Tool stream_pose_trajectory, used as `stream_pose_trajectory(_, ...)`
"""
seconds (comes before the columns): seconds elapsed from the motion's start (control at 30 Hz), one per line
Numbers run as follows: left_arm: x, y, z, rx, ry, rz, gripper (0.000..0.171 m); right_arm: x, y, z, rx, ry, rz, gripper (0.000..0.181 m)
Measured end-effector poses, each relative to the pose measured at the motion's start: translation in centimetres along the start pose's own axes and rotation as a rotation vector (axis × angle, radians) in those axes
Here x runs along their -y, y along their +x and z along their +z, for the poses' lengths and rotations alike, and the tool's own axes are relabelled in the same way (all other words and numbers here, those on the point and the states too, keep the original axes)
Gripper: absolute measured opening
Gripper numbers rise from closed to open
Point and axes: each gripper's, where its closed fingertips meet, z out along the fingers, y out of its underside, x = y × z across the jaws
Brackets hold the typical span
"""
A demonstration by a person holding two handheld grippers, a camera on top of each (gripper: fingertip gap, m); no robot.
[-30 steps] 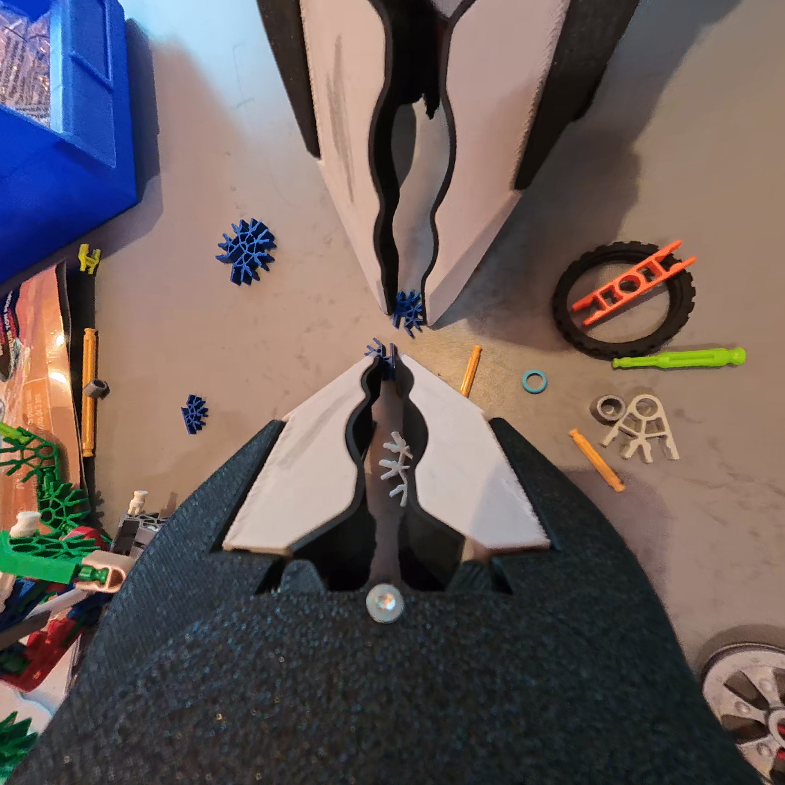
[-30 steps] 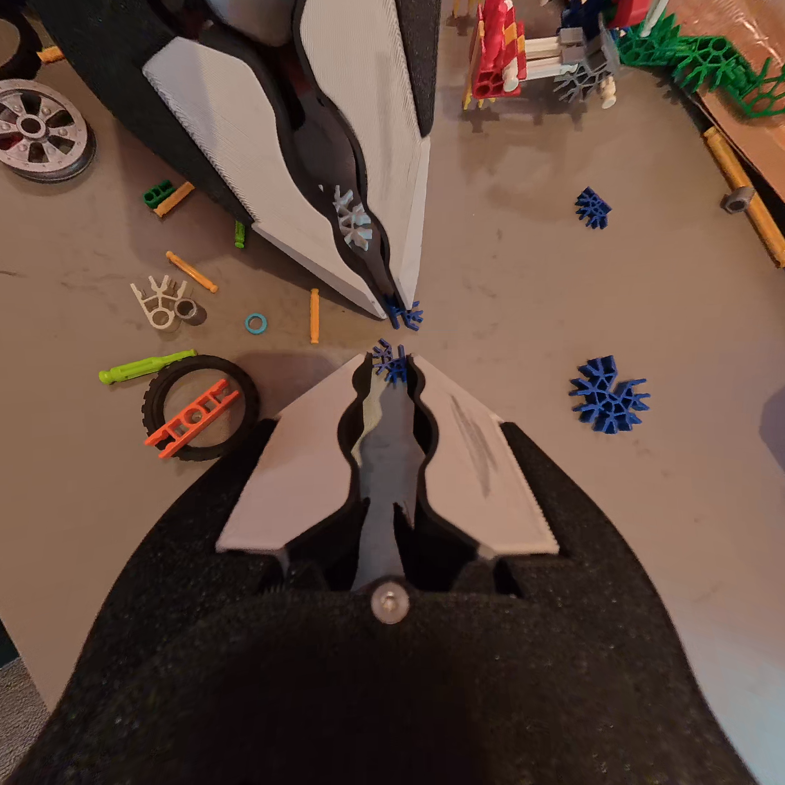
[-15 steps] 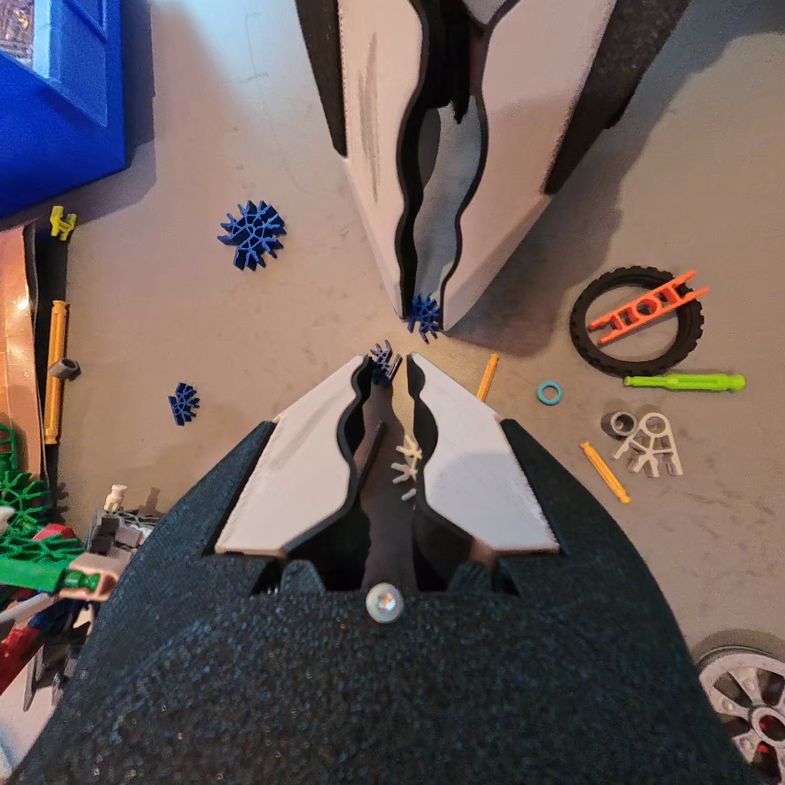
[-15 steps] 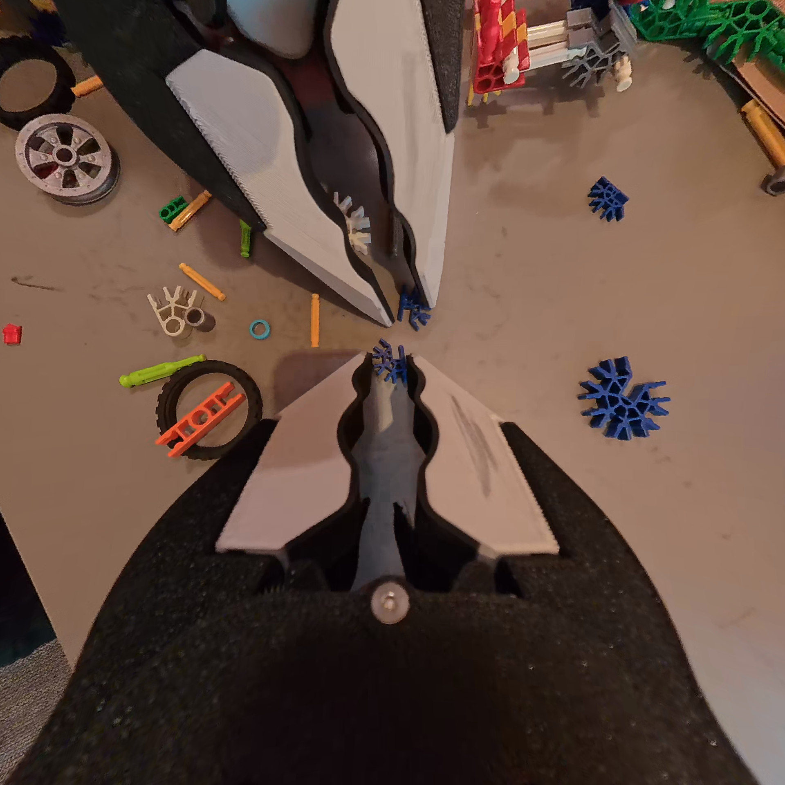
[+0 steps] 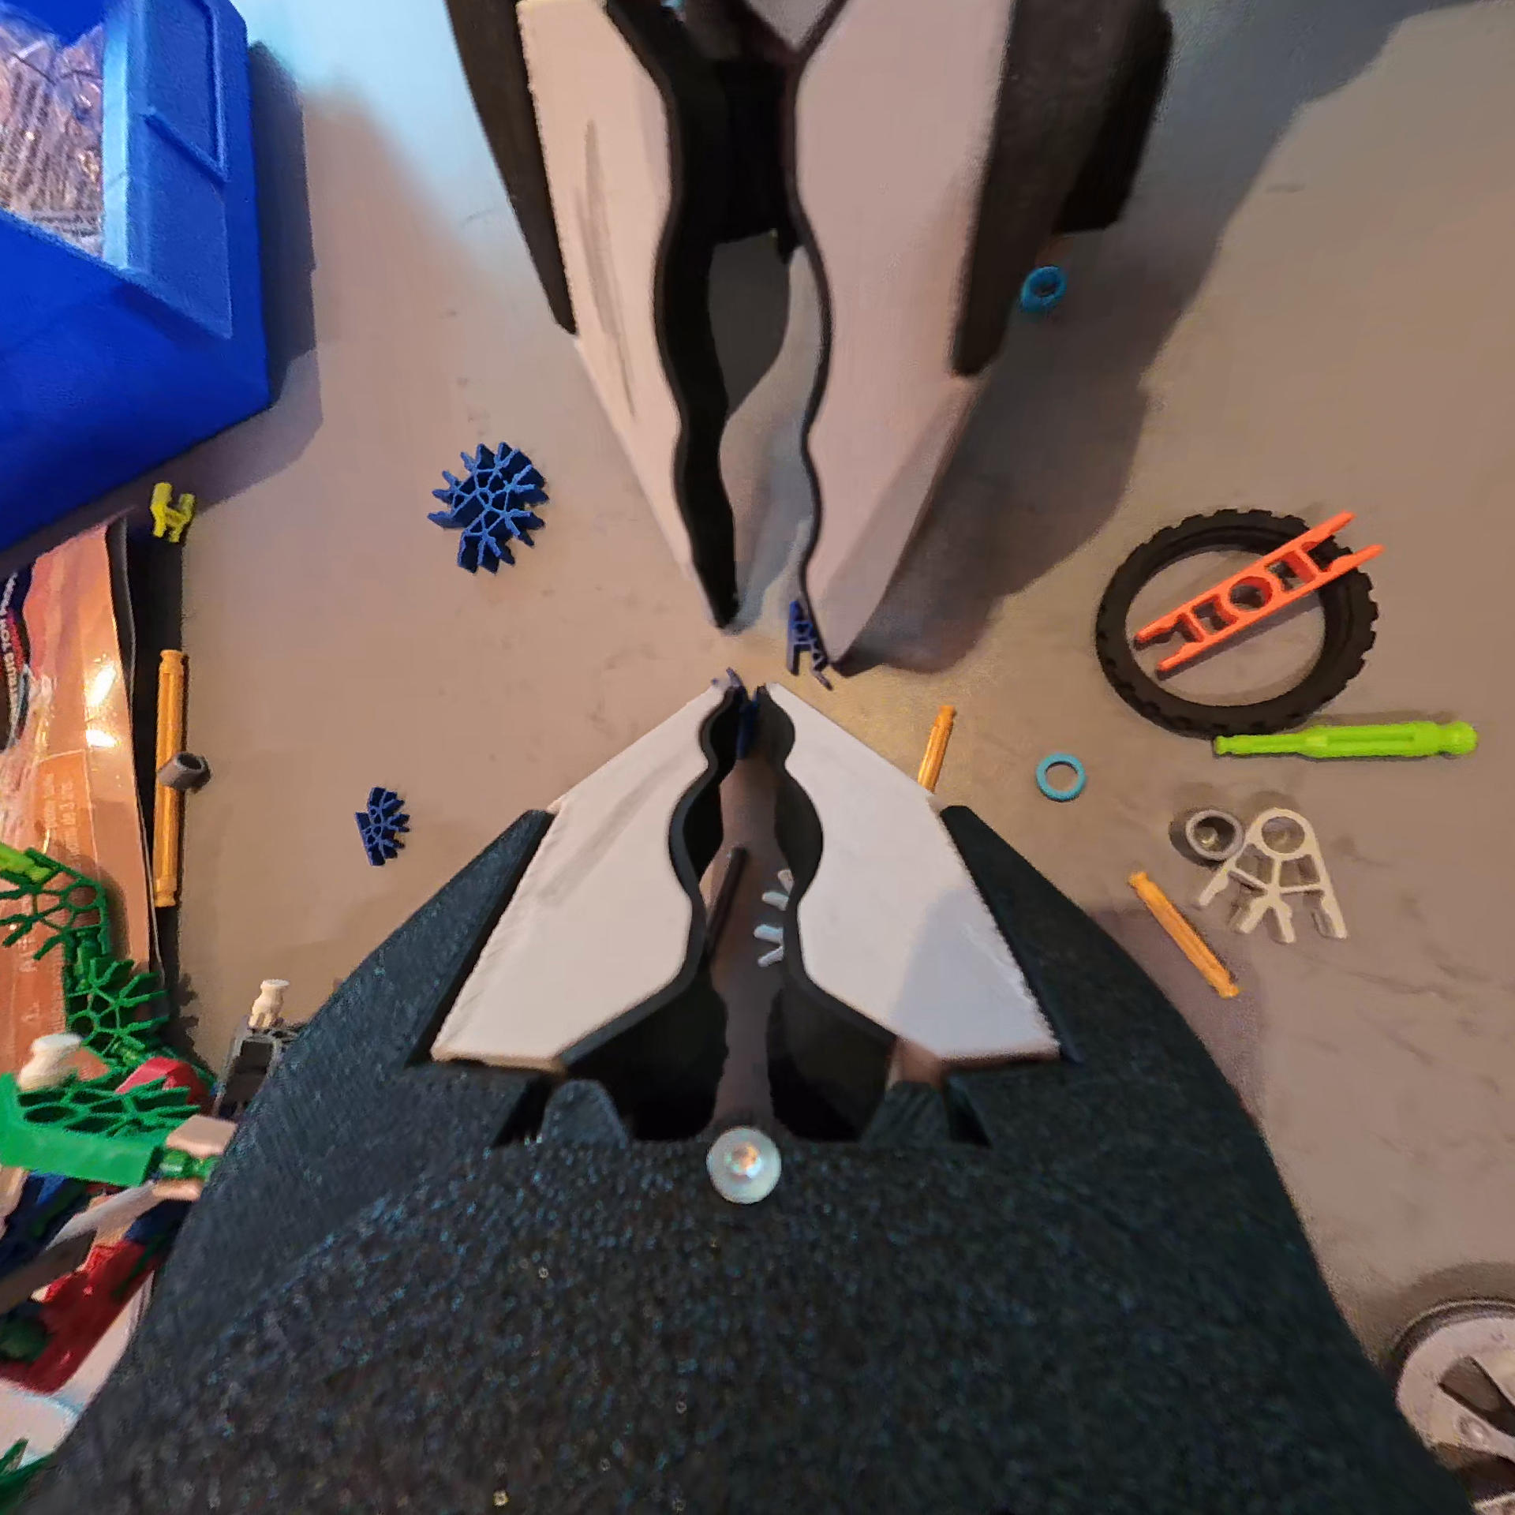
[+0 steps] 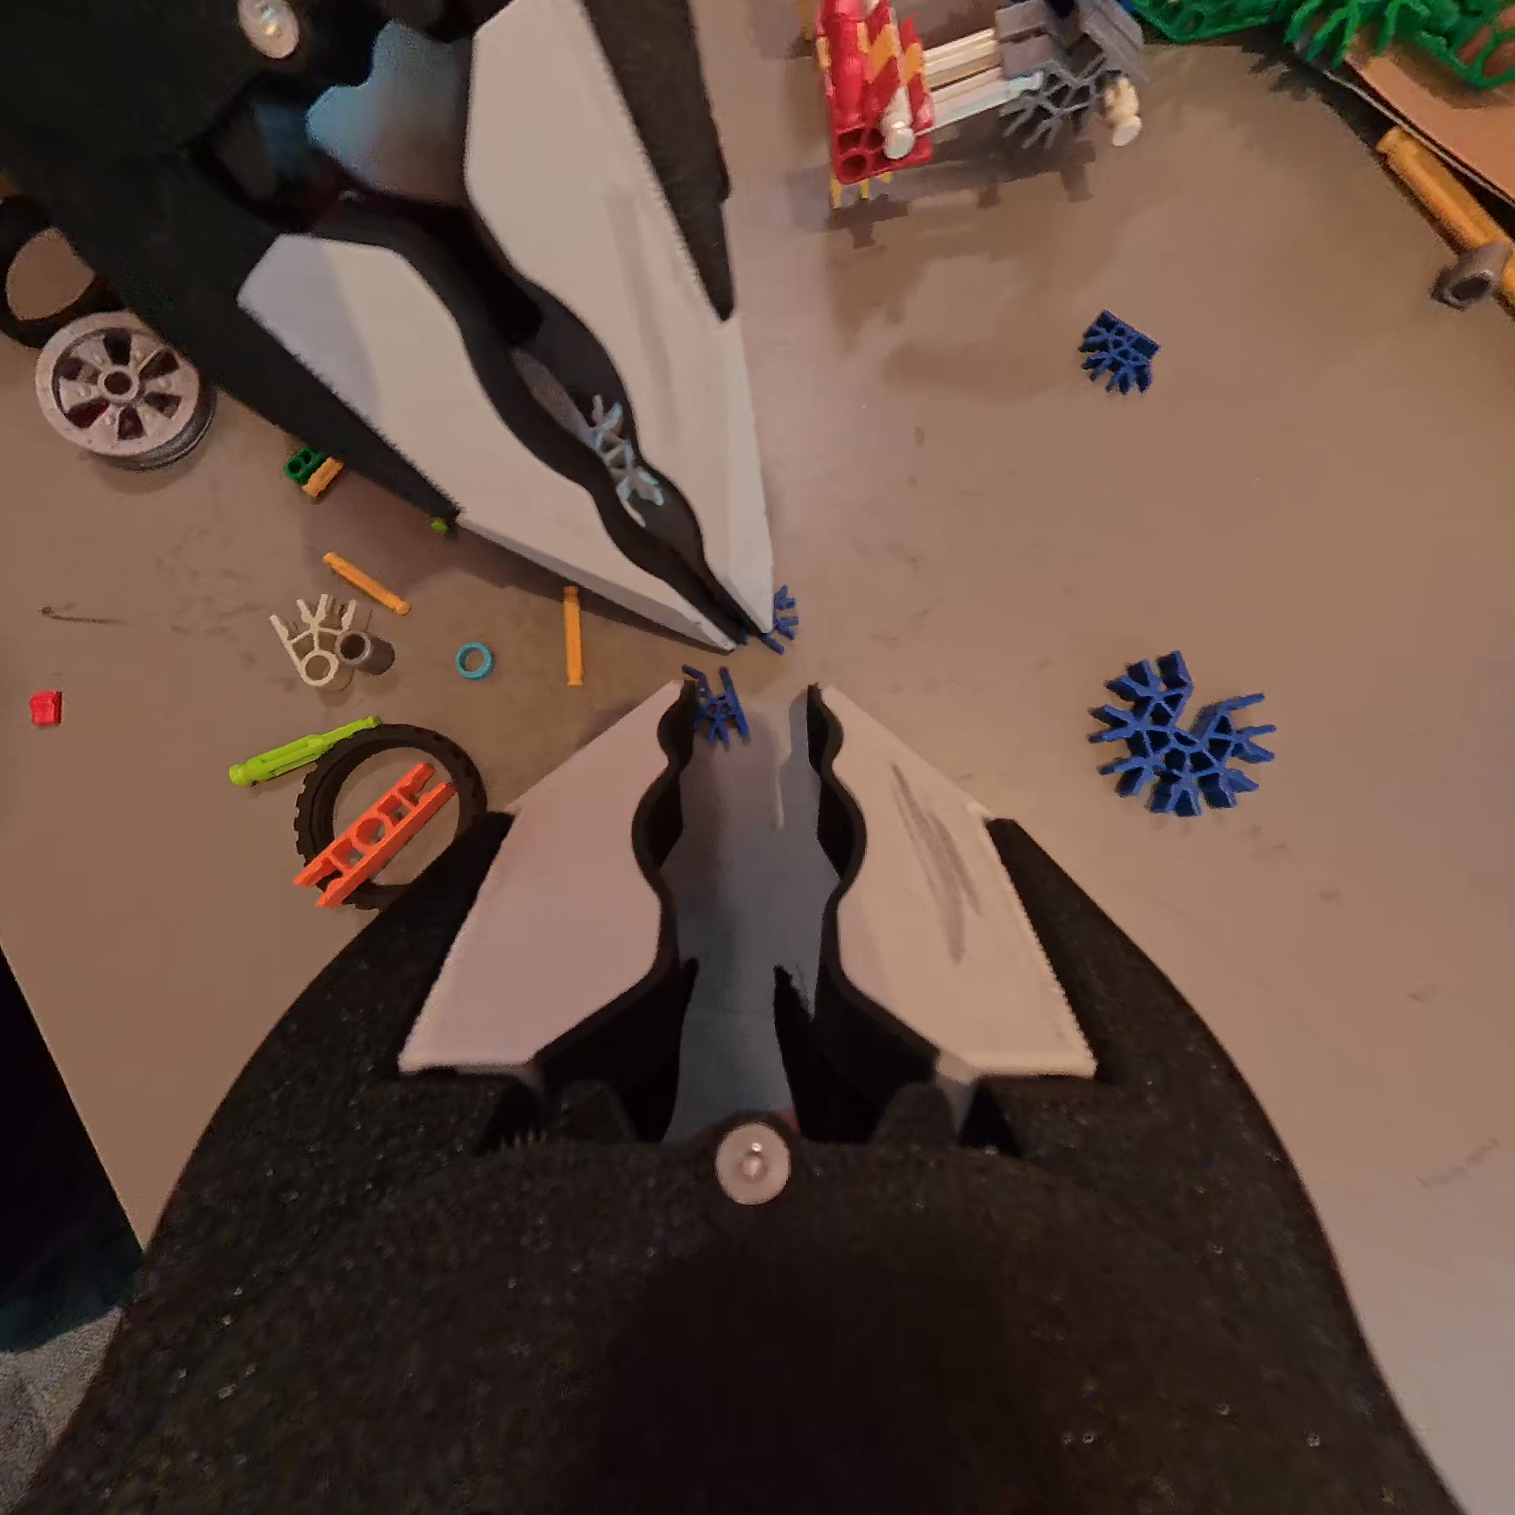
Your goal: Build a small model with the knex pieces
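Note:
In the left wrist view my left gripper [image 5: 744, 697] is shut on a small blue snowflake connector [image 5: 743, 721] pinched edge-on at its tips. My right gripper [image 5: 775, 635] faces it tip to tip from above, jaws apart, with a second small blue connector [image 5: 803, 643] against one fingertip. In the right wrist view my right gripper [image 6: 746, 697] is open, and that blue connector [image 6: 720, 712] leans on its left finger only. The left gripper [image 6: 750, 643] holds its blue connector [image 6: 780, 619] just beyond. A white connector [image 5: 775, 910] lies on the table under the left gripper's fingers.
A large blue snowflake piece [image 5: 490, 507] and a small blue connector [image 5: 382, 824] lie to the left. A black tyre [image 5: 1148, 680] with an orange piece, a green rod [image 5: 1344, 742] and small parts lie to the right. There is a blue bin [image 5: 106, 246] at the far left, and a built model [image 6: 943, 90]. Only a small space, under 4 cm, lies between the two pairs of fingers. The right tips stand about 8 cm off the large blue snowflake piece [image 5: 490, 507]. My right wrist view [image 6: 1167, 731] looks at it from another angle.
My right gripper has opened; its blue connector is no longer pinched and rests against one finger. The left gripper stays shut on its connector, and both grippers have shifted slightly.

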Motion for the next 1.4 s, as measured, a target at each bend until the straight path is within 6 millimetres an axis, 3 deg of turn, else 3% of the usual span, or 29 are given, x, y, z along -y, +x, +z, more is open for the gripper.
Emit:
stream_pose_trajectory(0.37,0.5,-0.3,-0.5,0.059,0.043,0.054,0.0,0.5,1.4,-0.6,-0.013,0.064,0.099,0.027)
stream_pose_trajectory(0.57,0.6,-0.9,-1.1,0.131,0.054,0.097,0.0,1.1,0.8,-0.7,0.025,0.097,0.101,0.027)
stream_pose_trajectory(0.93,-0.8,-1.0,-0.8,0.049,-0.021,-0.108,0.019,0.6,0.8,0.1,0.012,0.061,0.075,0.027)
stream_pose_trajectory(1.13,-1.0,-0.5,-0.5,-0.006,-0.03,-0.181,0.018,0.6,0.5,0.3,0.028,0.06,0.066,0.026)
stream_pose_trajectory(1.4,-0.7,0.0,-0.3,-0.011,-0.021,-0.122,0.002,0.7,0.5,0.2,0.023,0.062,0.045,0.024)
